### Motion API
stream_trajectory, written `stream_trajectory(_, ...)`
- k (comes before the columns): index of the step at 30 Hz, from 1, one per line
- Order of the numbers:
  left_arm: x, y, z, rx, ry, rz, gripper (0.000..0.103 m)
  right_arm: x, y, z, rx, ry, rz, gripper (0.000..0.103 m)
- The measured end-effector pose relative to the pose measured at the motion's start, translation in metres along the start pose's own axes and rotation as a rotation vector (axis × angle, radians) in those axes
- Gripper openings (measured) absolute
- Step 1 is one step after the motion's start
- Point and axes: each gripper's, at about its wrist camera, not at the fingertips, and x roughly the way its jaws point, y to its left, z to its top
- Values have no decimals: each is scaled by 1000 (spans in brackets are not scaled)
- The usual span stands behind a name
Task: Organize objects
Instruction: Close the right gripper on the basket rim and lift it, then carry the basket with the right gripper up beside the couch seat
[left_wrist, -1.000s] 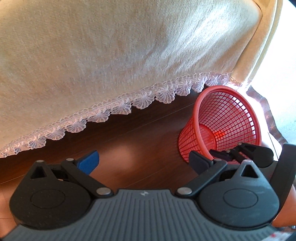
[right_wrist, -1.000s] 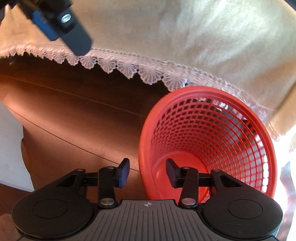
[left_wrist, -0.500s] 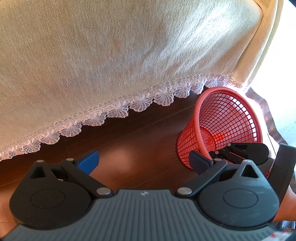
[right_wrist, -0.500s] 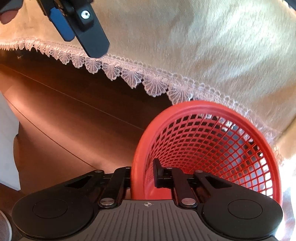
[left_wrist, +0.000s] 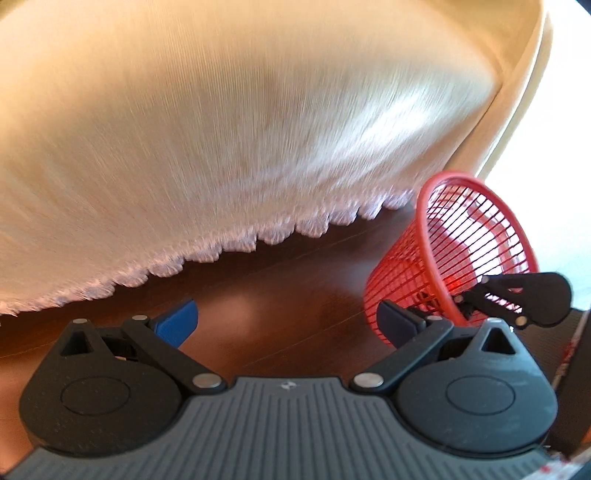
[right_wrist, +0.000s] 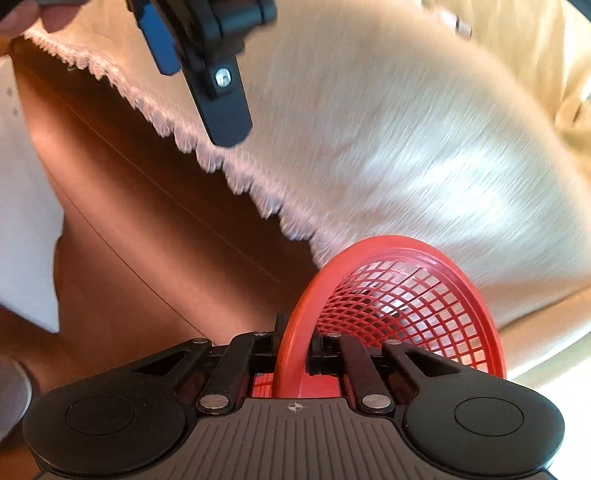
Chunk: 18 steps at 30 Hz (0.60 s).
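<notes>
A red mesh plastic basket (right_wrist: 413, 295) is pinched by its rim in my right gripper (right_wrist: 295, 343), one finger outside the rim and one inside. It tilts over the dark wooden floor. In the left wrist view the same basket (left_wrist: 454, 258) is at the right, with the right gripper (left_wrist: 461, 299) clamped on its near rim. My left gripper (left_wrist: 288, 321) is open wide and empty, with blue pads (left_wrist: 177, 325), to the left of the basket. It also shows at the top of the right wrist view (right_wrist: 199, 74).
A cream bedspread (left_wrist: 240, 129) with a white lace hem (left_wrist: 229, 247) hangs close behind the basket. The dark brown wooden floor (right_wrist: 147, 240) runs under it. A white panel (right_wrist: 26, 221) stands at the left in the right wrist view.
My right gripper has shut on the basket's rim and lifted and tilted it. The left gripper has stayed open; both views have swung and blurred.
</notes>
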Motion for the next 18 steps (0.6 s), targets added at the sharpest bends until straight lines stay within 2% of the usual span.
stream_trajectory(7,-111,0,64,-30,-75,-7,101,-110,-59,82,-46,11,-53,4)
stream_trajectory(11,-160,4,107,-29,-133,6,101,-161,-89,123,-62,2,-101,4)
stream_trajectory(18,-200,12,182,-62,-193,70,101,-178,-154,183,-93,-49,-126,4)
